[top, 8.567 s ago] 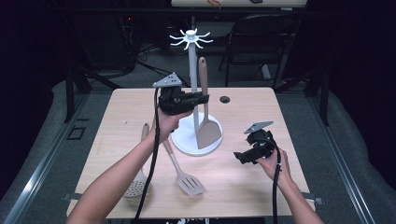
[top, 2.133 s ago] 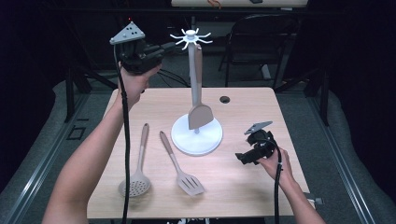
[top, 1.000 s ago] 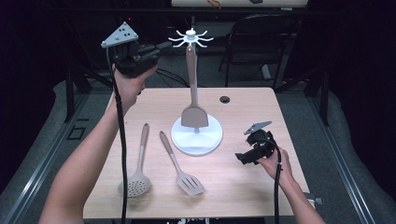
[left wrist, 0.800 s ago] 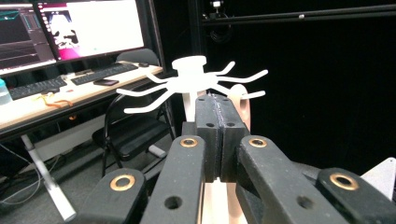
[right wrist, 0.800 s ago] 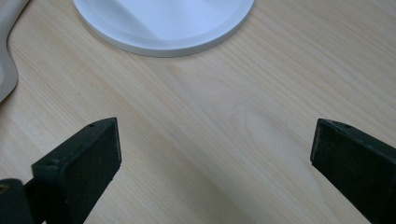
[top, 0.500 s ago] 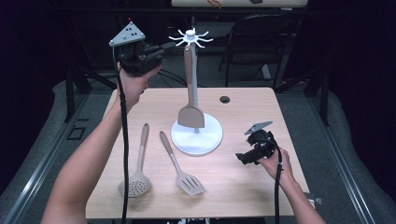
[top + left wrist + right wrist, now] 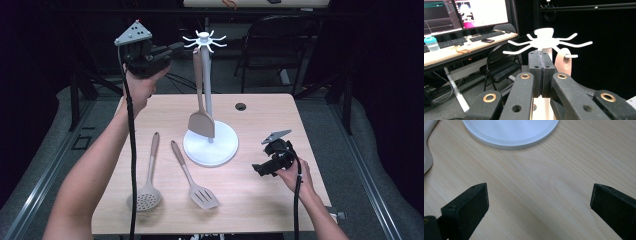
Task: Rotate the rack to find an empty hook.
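The solid spatula (image 7: 201, 120) hangs on the white utensil stand (image 7: 210, 142), its handle hole over one of the hooks at the top and its blade just above the round base. That, I judge, is one of three utensils hung. The skimmer (image 7: 148, 187) and the slotted turner (image 7: 192, 179) lie flat on the table (image 7: 280, 112) toward its front left corner, side by side and apart from the stand, so two hangings look left to do.

The left hand-held gripper (image 7: 172, 49) is held high beside the hook crown, its jaws closed flat against each other with nothing between them. The right hand-held gripper (image 7: 260, 169) rests low near the table's right edge, jaws wide apart and empty.

The high view gives the whole layout: stand, hung spatula and the two lying utensils. The left gripper view shows up close what that one cannot: the spatula's handle loop (image 7: 563, 62) threaded on a hook (image 7: 571, 56), just behind the shut jaws. The right gripper view shows bare wood and the stand's base rim (image 7: 511, 143) ahead of its open jaws.
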A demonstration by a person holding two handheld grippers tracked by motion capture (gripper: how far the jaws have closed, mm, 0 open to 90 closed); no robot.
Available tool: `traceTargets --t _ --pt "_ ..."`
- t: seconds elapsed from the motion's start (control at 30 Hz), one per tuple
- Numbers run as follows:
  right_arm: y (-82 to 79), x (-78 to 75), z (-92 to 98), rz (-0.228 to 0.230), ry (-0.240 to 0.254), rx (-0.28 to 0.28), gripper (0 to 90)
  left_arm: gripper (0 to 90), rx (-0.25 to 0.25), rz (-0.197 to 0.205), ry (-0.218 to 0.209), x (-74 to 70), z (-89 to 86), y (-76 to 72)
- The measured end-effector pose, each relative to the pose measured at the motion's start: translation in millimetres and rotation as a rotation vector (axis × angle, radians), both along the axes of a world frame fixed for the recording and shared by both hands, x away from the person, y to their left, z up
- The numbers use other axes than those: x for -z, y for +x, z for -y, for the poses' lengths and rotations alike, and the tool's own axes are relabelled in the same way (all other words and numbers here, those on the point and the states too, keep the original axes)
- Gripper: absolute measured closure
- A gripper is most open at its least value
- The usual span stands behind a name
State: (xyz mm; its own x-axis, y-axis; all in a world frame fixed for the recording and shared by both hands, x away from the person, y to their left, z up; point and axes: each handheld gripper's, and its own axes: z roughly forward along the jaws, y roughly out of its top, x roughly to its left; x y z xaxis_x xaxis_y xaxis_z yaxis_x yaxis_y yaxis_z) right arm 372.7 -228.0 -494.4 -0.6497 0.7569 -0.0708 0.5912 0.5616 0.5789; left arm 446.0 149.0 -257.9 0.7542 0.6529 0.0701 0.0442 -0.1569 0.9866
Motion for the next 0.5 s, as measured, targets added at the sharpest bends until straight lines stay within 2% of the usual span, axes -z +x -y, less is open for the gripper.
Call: traceTargets --t 0.1,0.13,0.27,0.37,0.5 --pt "-0.2 -0.3 -0.1 -0.003 0.002 -0.003 1.3 90.0 0.003 -0.001 -0.001 0.5 -0.3 -1.1" --pt "-0.3 -0.3 -0.2 -0.003 0.001 -0.003 1.3 83.9 0.009 -0.005 -0.015 1.5 -1.0 -3.3" --pt "-0.4 -0.1 -0.5 -0.008 0.003 -0.005 1.4 62.2 0.006 -0.013 -0.01 4.5 -2.5 -8.4" --pt "-1.1 -0.6 -1.5 -0.011 0.006 -0.009 1.6 50.4 -0.017 -0.025 0.004 12.5 -5.4 -16.1" --pt "-2.1 -1.2 -4.2 -0.012 0.01 -0.021 2.1 39.3 -0.025 -0.041 0.026 24.1 -10.5 -22.7"
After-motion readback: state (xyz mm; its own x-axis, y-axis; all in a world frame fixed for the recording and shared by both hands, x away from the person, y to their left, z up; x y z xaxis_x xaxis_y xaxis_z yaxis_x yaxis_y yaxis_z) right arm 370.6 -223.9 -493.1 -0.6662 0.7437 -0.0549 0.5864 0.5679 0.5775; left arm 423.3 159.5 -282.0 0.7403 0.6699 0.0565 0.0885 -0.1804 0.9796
